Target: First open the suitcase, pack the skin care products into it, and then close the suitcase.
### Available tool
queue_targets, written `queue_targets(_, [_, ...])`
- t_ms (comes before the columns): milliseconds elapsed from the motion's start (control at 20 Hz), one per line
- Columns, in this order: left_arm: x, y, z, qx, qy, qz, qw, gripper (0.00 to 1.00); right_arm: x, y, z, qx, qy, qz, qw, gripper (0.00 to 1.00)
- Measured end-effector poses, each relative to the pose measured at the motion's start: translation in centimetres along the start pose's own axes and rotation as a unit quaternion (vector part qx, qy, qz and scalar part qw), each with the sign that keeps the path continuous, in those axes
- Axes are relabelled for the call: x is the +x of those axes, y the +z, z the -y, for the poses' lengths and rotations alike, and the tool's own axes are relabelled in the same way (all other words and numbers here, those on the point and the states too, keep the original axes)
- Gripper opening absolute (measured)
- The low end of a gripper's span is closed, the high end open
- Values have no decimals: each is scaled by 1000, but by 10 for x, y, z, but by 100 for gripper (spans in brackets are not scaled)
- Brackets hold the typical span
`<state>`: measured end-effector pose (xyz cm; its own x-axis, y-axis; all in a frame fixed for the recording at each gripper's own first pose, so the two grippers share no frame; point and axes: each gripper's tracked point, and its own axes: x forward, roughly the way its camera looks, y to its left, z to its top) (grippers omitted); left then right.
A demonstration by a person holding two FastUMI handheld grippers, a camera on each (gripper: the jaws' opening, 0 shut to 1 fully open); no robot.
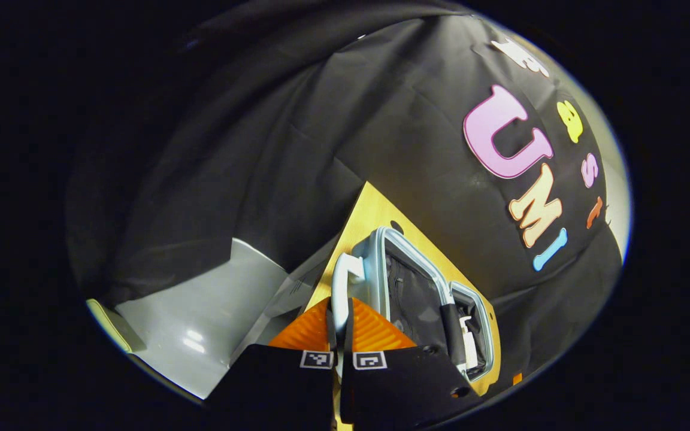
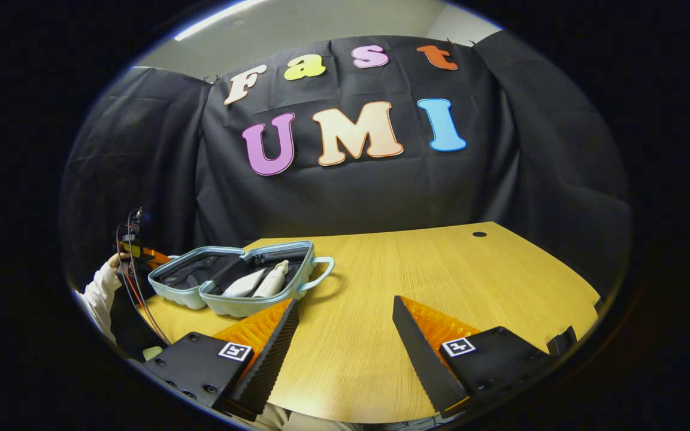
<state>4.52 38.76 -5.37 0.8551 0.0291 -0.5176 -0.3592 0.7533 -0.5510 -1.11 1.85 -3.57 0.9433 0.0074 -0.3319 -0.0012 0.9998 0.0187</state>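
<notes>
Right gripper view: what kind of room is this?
Probably a recording booth, not a home. Black cloth hangs as the walls, a bare wooden table stands in front, and an open light-blue suitcase holds skin care bottles.

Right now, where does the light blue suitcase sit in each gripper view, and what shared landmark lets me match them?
Left gripper view: the suitcase lies open at lower centre, just beyond the left gripper, whose fingers pinch its rim.
Right gripper view: it lies open at lower left, with pale bottles inside, beyond the open right gripper.
Shared landmark: the wooden table.
</notes>
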Motion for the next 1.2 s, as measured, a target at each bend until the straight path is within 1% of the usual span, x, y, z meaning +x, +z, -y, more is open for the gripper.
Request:
queue_targets(150, [-14, 25, 45, 28, -6, 24, 999, 0, 0, -1, 5, -4, 2, 4, 1000, 99])
queue_targets(300, [-31, 46, 102, 71, -18, 47, 996, 0, -2, -4, 13, -3, 5, 7, 1000, 99])
queue_targets(550, [-49, 59, 229, 135, -68, 70, 986, 0, -11, 0, 32, 12, 4, 24, 1000, 99])
queue_targets(650, [-39, 51, 280, 147, -96, 70, 982, 0, -12, -2, 42, 16, 2, 32, 999, 99])
queue_targets(800, [-26, 29, 352, 148, -147, 49, 977, 0, -22, -5, 50, 17, -3, 36, 999, 99])
queue_targets(850, [-19, 19, 371, 148, -157, 42, 975, 0, -25, -4, 53, 18, -3, 37, 999, 99])
queue_targets(1000, [4, -10, 415, 133, -191, 24, 972, 0, -28, 4, 59, 24, -1, 45, 999, 99])
queue_targets(1100, [17, -39, 442, 115, -220, -6, 969, 0, -32, 7, 63, 25, 0, 48, 999, 99])
queue_targets(1200, [37, -63, 461, 114, -226, -27, 967, 0, -32, 7, 66, 29, 1, 51, 998, 99])
